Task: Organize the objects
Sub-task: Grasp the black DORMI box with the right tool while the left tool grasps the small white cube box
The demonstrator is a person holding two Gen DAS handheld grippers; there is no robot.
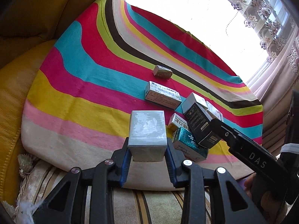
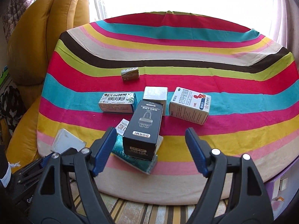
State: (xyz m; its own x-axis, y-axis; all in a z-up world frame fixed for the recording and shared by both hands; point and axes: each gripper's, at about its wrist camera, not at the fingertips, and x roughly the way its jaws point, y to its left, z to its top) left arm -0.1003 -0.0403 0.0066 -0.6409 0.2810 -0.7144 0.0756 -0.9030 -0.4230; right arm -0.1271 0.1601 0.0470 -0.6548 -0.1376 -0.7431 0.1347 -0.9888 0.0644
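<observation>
On the striped cloth [image 2: 186, 28] that covers the round worktop, several small boxes lie in a loose group near the front edge. The left tongs [image 1: 147, 155] are closed on a silver-grey box [image 1: 147, 130], which stands upright betw. the blue pads [image 1: 125, 160], pressed from both sides; in the right wrist view the same box shows at the lower left, at the cloth's edge. The right tongs [image 2: 149, 149] are wide open, w/ nothing betw. the blue pads, just in front of a black box marked DORMI [image 2: 143, 130]. This black box lies tilted on top of a teal box [image 2: 134, 158] and leans back toward a silver box [image 2: 156, 95] behind it. A small white box w/ red print [image 2: 122, 127] peeks out at the left of the black one, touching it. Left of the pile, on the blue stripe, lies a white-and-blue box w/ a barcode [image 2: 117, 102], flat on its side. Right of the pile, apart from it, sits a white medicine box w/ a red figure [image 2: 190, 105], a bit tilted. Farther back, alone near the green stripe, is a small greenish packet [image 2: 130, 74]. A yellow leather sofa [image 2: 43, 33] is beside the worktop at the left, and bright curtains [image 1: 267, 18] hang behind.
</observation>
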